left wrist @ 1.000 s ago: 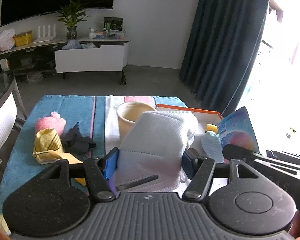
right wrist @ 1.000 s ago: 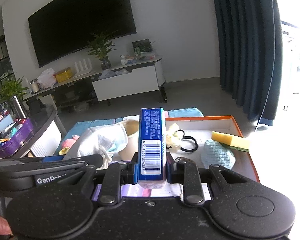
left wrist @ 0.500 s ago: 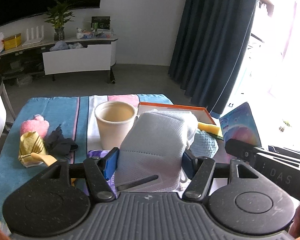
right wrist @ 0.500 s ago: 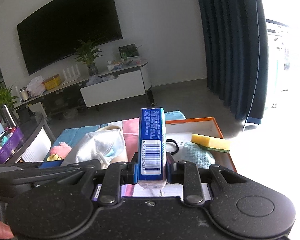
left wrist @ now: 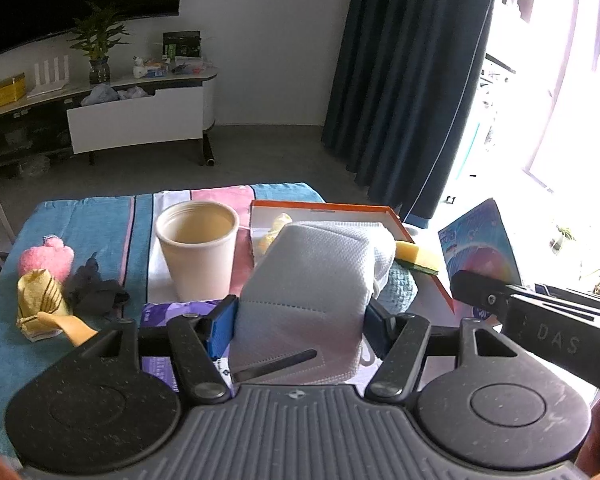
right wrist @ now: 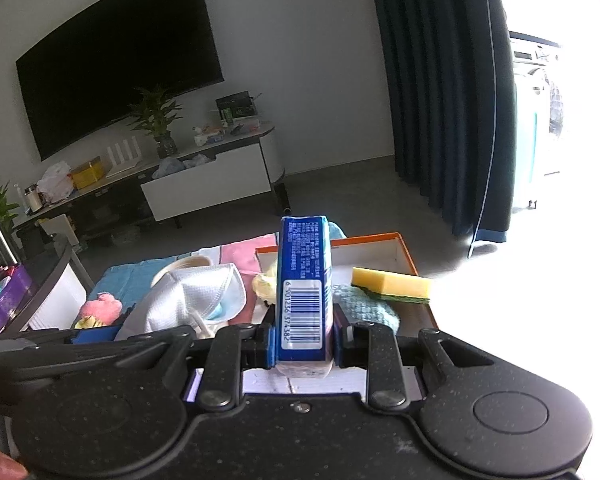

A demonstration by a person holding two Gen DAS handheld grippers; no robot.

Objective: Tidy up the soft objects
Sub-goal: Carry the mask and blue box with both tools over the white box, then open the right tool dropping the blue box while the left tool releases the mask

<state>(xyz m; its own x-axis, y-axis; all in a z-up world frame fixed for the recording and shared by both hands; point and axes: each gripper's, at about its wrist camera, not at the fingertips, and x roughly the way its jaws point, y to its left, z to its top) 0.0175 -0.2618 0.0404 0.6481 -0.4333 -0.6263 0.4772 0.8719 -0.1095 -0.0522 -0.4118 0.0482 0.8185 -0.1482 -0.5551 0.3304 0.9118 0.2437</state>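
Left hand-held gripper (left wrist: 300, 322) is clamped on a white face mask (left wrist: 314, 280), pads squeezing its folded lower part; right hand-held gripper (right wrist: 304, 340) is clamped tight on a blue tissue pack (right wrist: 305, 288), held upright by its lower end; both are held in the air above the near side of the tabletop (left wrist: 4, 340), in front of the orange-rimmed tray (left wrist: 324, 207) at the far right corner.

Risks from here:
- the mask is soft and bulges above the pads; it could slide out or sag if the grip eases, and a loose ear loop (left wrist: 366, 354) hangs by the right pad, which could snag on the tray rim or the pad on release;
- the paper cup (left wrist: 198, 250) stands just left of the tray, near the mask's likely path; a sideways brush would probably tip it;
- the two hand-held grippers are close side by side; converging on the tray together risks a knock;
- the tray already holds a yellow sponge (right wrist: 390, 289), a teal knit cloth (right wrist: 366, 308) and something pale yellow; dropping onto them may leave items hanging over the rim;
- the tall pack, gripped low, could pivot between the pads.
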